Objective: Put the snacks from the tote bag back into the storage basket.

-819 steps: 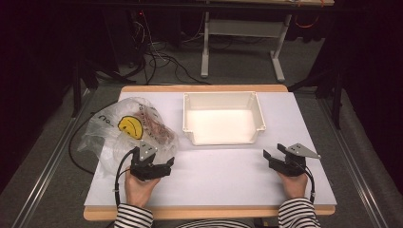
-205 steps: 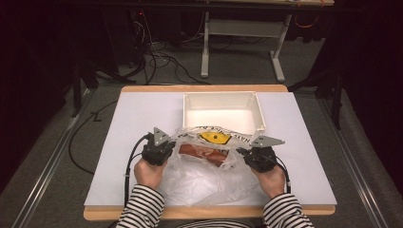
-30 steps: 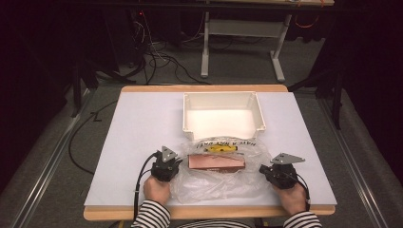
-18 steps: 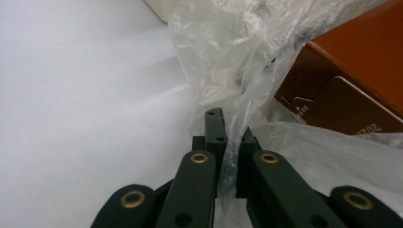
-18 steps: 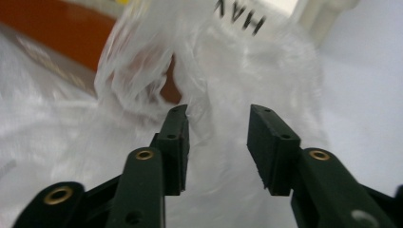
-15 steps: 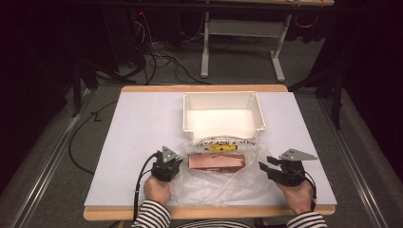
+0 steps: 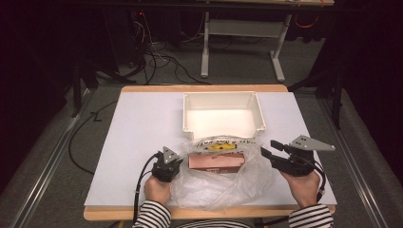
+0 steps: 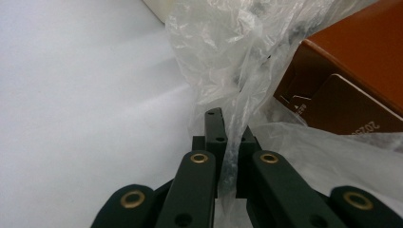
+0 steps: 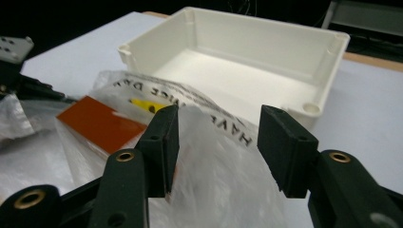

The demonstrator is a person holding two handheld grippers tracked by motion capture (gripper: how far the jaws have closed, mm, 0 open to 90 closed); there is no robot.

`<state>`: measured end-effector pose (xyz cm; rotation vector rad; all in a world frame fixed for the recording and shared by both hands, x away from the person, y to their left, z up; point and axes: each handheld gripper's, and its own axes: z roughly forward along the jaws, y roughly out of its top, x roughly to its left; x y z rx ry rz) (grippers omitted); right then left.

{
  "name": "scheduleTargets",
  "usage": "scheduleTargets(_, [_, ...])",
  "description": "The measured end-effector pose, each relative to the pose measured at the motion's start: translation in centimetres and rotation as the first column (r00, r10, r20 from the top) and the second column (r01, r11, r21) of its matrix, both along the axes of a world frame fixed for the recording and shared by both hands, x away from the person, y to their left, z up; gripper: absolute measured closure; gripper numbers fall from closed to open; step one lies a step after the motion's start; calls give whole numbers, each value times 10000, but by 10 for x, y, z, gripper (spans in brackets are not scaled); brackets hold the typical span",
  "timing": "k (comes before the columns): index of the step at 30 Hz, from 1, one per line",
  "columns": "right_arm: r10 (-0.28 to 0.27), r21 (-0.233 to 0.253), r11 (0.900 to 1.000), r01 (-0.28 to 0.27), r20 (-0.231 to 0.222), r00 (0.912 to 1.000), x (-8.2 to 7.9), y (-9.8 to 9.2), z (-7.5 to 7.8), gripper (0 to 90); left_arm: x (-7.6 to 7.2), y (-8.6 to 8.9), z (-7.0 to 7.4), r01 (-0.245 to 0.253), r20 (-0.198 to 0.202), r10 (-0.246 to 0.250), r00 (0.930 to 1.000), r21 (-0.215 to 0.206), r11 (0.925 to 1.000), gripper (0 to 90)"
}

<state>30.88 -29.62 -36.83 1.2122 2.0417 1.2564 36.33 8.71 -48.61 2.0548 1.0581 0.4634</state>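
Left gripper (image 7: pixel 167 164) clenched on plastic bag (image 7: pixel 223 183) edge, near-left. Right gripper (image 7: pixel 274 153) released, just right of bag. Brown box (image 7: pixel 216 162) inside, long axis left-right, between them.

Left tongs (image 7: pixel 172 160) clamped, right tongs (image 7: pixel 269 149) agape

Pretty sure I'm parked in some kind of lab or test room, not anybody's home. My table (image 7: pixel 142 142) is a plain wooden top with a white sheet over it, sitting on grey carpet with metal rails (image 7: pixel 45 166) running along both sides. Behind it there's a dark back area with a tangle of cables (image 7: pixel 152 52) on the floor and the grey legs of an office desk (image 7: pixel 237 42). Everything around is blacked out, only my table is lit.
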Motion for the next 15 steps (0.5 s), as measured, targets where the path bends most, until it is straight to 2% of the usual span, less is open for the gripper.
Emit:
scheduleTargets(3, [280,22,9996,-280,-9,9996,4,13,8,466,0,0,0,3,-36,-3,10000,-42,10000,900])
scheduleTargets(5, [564,-291,9980,-567,-95,9984,8,26,10,449,0,0,0,5,-29,-5,10000,-34,10000,900])
scheduleTargets(7, [698,-369,9968,-708,-281,9972,13,36,8,436,0,0,0,0,1,0,10000,-21,10000,900])
scheduleTargets(8, [741,-487,9959,-761,-406,9964,17,40,5,428,0,0,0,0,1,0,10000,-21,10000,900])
scheduleTargets(9, [720,-695,9946,-771,-728,9947,24,48,-4,415,0,0,0,7,-25,-7,10000,-25,10000,900])
scheduleTargets(10, [720,-695,9946,-771,-728,9947,24,48,-4,415,0,1,0,2,-35,-2,10000,-38,10000,900])
scheduleTargets(11, [650,-792,9941,-737,-1070,9921,31,51,-13,405,1,1,0,-6,-58,6,10000,-60,10000,900])
scheduleTargets(12, [650,-792,9941,-737,-1070,9921,31,51,-13,405,1,1,0,-6,-58,6,10000,-60,10000,900])
scheduleTargets(15, [448,-787,9952,-578,-1579,9864,38,53,-29,401,0,1,0,-6,-39,6,10000,-33,10000,900])
